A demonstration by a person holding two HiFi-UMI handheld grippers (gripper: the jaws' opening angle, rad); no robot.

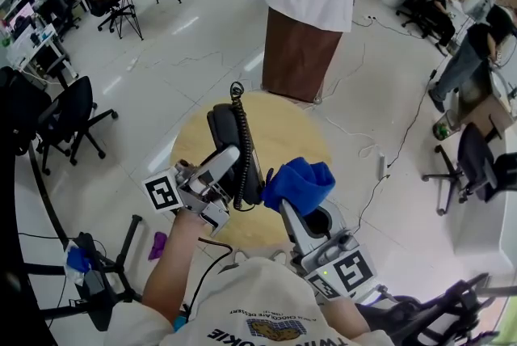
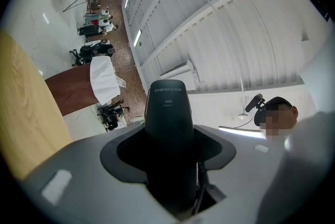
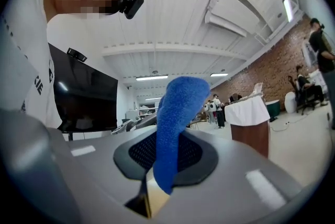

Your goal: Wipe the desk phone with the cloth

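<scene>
2 grippers are loaded. the left gripper [image 1: 230, 177] is clamped on the black plastic desk phone handset [image 1: 229, 134], lifted over the near edge of the round pale wooden table [image 1: 283, 130]. the right gripper [image 1: 288, 211] pinches the blue fleecy cloth [image 1: 300, 183] just beside the handset. a firm rub could twist the handset in its jaws, or the black coiled cord [image 1: 241, 144] could snag.
</scene>
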